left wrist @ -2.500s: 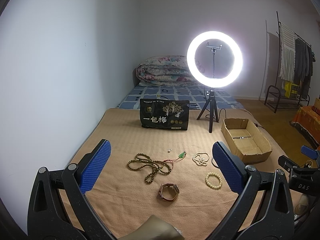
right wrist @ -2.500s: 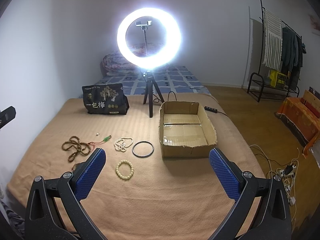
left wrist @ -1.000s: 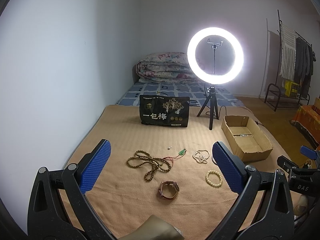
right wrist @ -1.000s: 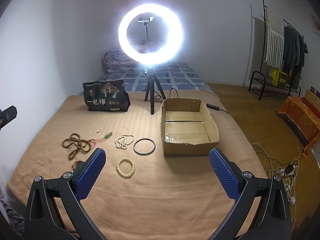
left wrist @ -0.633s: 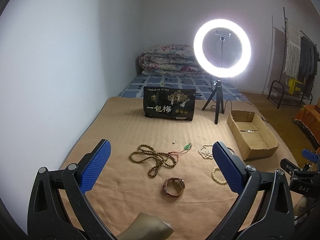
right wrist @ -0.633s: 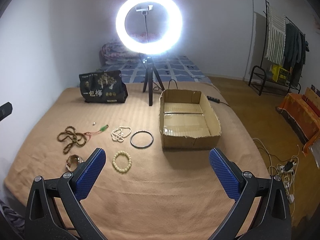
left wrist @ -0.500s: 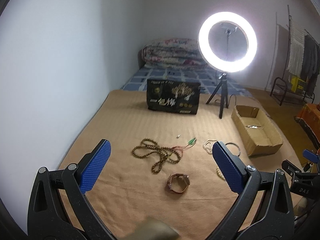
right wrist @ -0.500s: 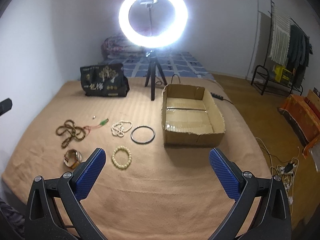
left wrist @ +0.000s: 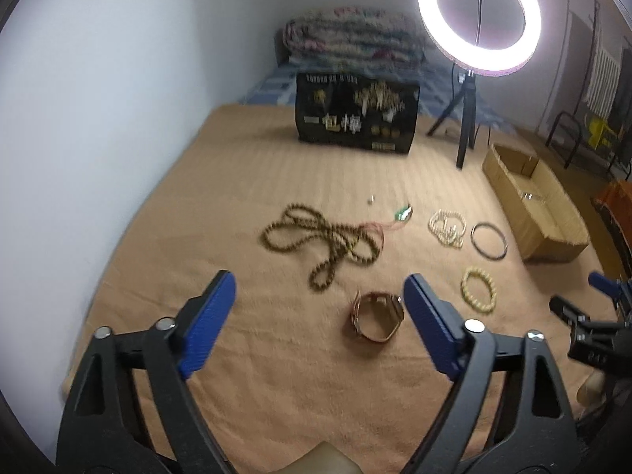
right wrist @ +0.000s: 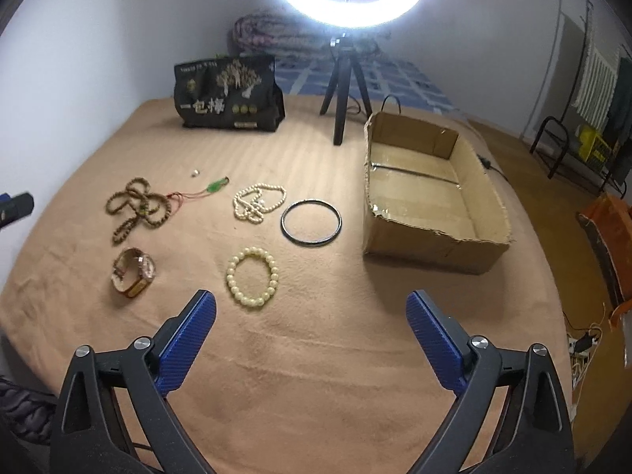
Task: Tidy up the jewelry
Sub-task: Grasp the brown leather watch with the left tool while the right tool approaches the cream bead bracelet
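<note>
Jewelry lies on a tan blanket (right wrist: 316, 355): a brown bead necklace (left wrist: 322, 237) (right wrist: 136, 207), a gold watch (left wrist: 377, 316) (right wrist: 132, 272), a cream bead bracelet (right wrist: 252, 276) (left wrist: 478, 288), a pearl necklace (right wrist: 258, 199) (left wrist: 446, 227), a dark bangle (right wrist: 311, 221) (left wrist: 489, 239) and a green pendant on red cord (right wrist: 217, 185). An empty cardboard box (right wrist: 434, 197) (left wrist: 533, 205) stands to the right. My left gripper (left wrist: 318, 312) is open above the blanket, just left of the watch. My right gripper (right wrist: 312, 335) is open, just short of the cream bracelet.
A lit ring light on a tripod (right wrist: 343, 110) (left wrist: 478, 19) and a black printed bag (right wrist: 229, 94) (left wrist: 357, 112) stand at the back. A white wall (left wrist: 98, 118) runs along the left. A folded quilt (left wrist: 351, 39) lies behind. Cables (right wrist: 584, 343) lie on the floor at right.
Both grippers have moved forward and tilted down toward the blanket; the jewelry now looks larger and closer. Both stay open and empty. No item has moved.
</note>
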Demonstrator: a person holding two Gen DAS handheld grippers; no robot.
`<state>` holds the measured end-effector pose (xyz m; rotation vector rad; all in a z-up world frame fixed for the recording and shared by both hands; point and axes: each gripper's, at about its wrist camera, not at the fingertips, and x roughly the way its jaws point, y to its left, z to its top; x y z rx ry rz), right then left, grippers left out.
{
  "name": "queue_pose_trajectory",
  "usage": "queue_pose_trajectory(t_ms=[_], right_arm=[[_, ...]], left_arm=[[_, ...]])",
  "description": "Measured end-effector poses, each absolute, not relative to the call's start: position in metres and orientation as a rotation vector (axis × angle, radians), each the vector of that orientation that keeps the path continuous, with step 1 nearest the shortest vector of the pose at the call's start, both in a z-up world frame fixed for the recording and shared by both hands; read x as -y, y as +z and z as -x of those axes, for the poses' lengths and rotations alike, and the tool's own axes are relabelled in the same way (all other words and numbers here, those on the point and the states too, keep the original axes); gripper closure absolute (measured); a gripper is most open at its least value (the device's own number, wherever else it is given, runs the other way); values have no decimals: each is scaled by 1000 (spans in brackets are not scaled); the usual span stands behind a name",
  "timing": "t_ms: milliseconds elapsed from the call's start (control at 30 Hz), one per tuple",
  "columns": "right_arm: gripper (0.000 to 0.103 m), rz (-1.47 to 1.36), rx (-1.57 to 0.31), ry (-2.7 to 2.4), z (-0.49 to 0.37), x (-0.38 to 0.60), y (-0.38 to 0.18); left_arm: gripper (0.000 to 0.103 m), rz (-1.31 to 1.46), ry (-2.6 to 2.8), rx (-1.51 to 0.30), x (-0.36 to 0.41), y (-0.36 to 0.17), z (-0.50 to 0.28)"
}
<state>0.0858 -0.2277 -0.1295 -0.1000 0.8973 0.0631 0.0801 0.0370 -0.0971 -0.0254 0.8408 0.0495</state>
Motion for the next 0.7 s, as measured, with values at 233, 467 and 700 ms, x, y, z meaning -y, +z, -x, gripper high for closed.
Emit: queue_pose_trajectory(t_ms=[233,467,700], right_arm=[[20,148,-1014,125,-118,220,-163],[33,84,-1100,146,-144,222,-183],[48,38,-1164,183,-162,225,-199]], left_arm=[[17,16,29,-994,-27,-138,-103],[24,38,20,-1133,-22,-181,-122],[47,122,30,-1196,-29,-201,-141]])
